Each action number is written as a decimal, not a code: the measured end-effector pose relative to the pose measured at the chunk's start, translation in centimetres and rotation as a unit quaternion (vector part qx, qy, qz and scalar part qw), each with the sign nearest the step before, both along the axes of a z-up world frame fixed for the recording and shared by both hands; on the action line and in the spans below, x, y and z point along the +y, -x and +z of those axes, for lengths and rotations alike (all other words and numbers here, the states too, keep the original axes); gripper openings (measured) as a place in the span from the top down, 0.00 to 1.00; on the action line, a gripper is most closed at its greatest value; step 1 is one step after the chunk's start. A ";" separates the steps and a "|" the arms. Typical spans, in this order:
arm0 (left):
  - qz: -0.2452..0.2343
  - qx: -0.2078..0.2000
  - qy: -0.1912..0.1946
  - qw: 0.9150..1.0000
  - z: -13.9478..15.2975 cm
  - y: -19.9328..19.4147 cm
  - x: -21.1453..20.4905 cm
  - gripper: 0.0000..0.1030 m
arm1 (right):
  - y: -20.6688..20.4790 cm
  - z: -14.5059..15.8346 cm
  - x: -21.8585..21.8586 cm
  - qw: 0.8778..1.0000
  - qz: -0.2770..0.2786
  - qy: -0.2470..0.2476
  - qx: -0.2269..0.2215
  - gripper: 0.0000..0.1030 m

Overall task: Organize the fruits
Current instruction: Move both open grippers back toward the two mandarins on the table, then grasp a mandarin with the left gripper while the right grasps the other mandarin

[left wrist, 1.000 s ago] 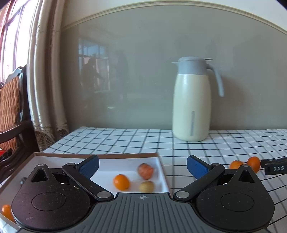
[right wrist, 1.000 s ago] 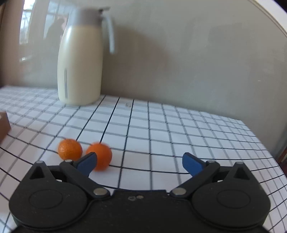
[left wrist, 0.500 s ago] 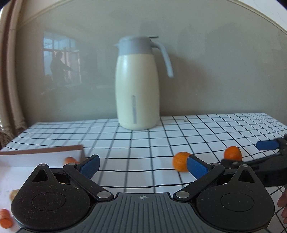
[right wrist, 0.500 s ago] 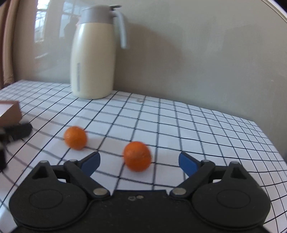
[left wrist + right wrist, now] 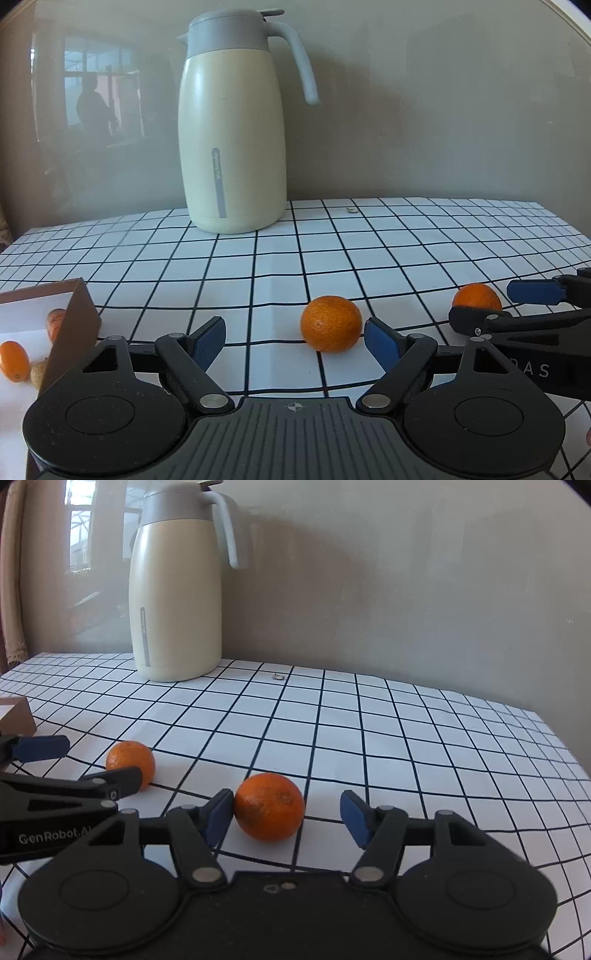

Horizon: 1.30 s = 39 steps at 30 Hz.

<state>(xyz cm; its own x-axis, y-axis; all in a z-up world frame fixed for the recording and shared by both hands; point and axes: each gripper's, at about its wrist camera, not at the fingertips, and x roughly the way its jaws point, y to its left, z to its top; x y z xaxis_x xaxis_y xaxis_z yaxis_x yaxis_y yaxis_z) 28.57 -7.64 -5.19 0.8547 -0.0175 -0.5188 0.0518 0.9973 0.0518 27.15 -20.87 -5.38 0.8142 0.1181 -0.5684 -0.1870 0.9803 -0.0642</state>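
Observation:
Two oranges lie on the checked tablecloth. In the left wrist view one orange (image 5: 330, 324) sits between the open fingers of my left gripper (image 5: 295, 338), close to the right finger. The other orange (image 5: 476, 296) lies to the right, inside my right gripper's open fingers (image 5: 535, 291). In the right wrist view that orange (image 5: 269, 806) sits between the fingers of my right gripper (image 5: 286, 818), against the left pad; the left orange (image 5: 130, 761) lies behind the left gripper's finger. A brown box (image 5: 72, 321) at the left holds several small fruits (image 5: 14, 360).
A tall cream thermos jug (image 5: 232, 147) with a grey lid stands at the back by the wall. The table's right edge (image 5: 554, 734) is near. A small pale bit (image 5: 351, 209) lies on the cloth behind.
My left gripper has swung right, away from the box, and closed in on the left orange. My right gripper has moved up around the right orange. Both stay open.

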 end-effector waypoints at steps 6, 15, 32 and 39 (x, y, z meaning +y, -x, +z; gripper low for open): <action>-0.008 0.014 -0.001 1.000 -0.3 -0.8 -0.7 0.20 | -0.2 0.0 -0.3 1.000 -0.003 0.000 -0.001 0.53; -0.016 0.038 -0.014 0.999 -0.6 -2.0 -1.8 0.20 | -0.4 -0.2 -0.7 1.000 -0.006 -0.008 0.009 0.60; -0.026 0.033 -0.033 0.999 -0.7 -2.2 -3.0 0.63 | -0.8 -0.4 -0.7 0.999 -0.007 -0.029 0.020 0.69; -0.030 0.026 -0.032 0.999 -0.5 -1.5 -3.1 0.64 | -0.3 0.1 -0.9 1.000 -0.015 -0.012 0.006 0.70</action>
<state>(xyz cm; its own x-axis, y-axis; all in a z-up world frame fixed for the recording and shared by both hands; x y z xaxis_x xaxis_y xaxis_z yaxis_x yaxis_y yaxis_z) 30.10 -10.70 -5.71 0.8253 -0.0335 -0.5637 0.1160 0.9870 0.1112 27.50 -21.74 -5.28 0.8112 0.1066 -0.5749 -0.1578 0.9867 -0.0396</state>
